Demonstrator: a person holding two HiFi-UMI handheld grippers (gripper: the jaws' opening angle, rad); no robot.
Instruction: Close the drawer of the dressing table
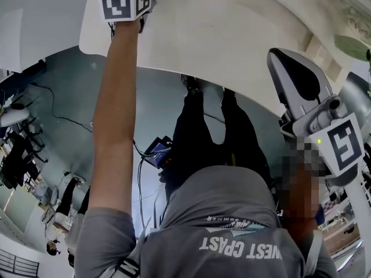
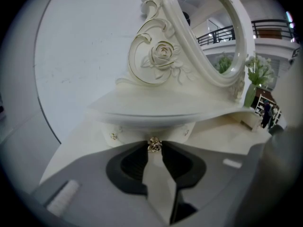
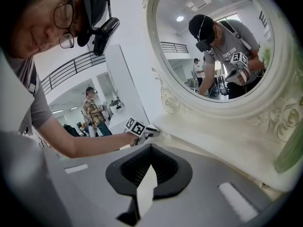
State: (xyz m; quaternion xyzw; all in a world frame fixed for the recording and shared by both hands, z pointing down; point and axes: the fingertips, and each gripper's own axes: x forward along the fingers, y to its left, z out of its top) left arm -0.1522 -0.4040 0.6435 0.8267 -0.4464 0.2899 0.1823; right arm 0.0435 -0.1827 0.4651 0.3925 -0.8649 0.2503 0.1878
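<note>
Grey T-shirt (image 1: 232, 230) of the person fills the bottom of the head view. Bare left arm (image 1: 116, 126) runs straight up frame to the cream-white dressing table with the curved top (image 1: 232, 33). Only a black-and-white marker cube (image 1: 127, 2) shows at the arm's far end; the jaws are out of sight past it. Grey-and-black right gripper (image 1: 279, 59) hangs at frame right over the table edge, touching nothing I can see.

Left gripper view: left gripper (image 2: 154, 150) has its tips pinched on the small gold rose-shaped knob (image 2: 154, 144) of the cream curved drawer front (image 2: 130, 135). One tip each side, contact only at the very ends. Drawer front sits right under the lip of the cream raised shelf (image 2: 156, 109), which carries the oval mirror in a carved cream frame (image 2: 163, 56). How far out the drawer stands I can't tell from this angle. Green vase with white flowers (image 2: 250, 96) stands near the mirror's right side.

Right gripper view: jaws pressed together at the tips, nothing between them. Idle, pointed at the mirror frame, well apart from the drawer.

Risks, my read:
- Tip-only hold on a small round knob: could slip off once the push loads it.
- Gripper angled down at the knob: push goes off the drawer's line, so the drawer cocks and binds short of shut.
- Hard shove or slam: table rocks and the vase could tip.
- Free gripper could drift into the mirror frame while attention is on the left.
</note>
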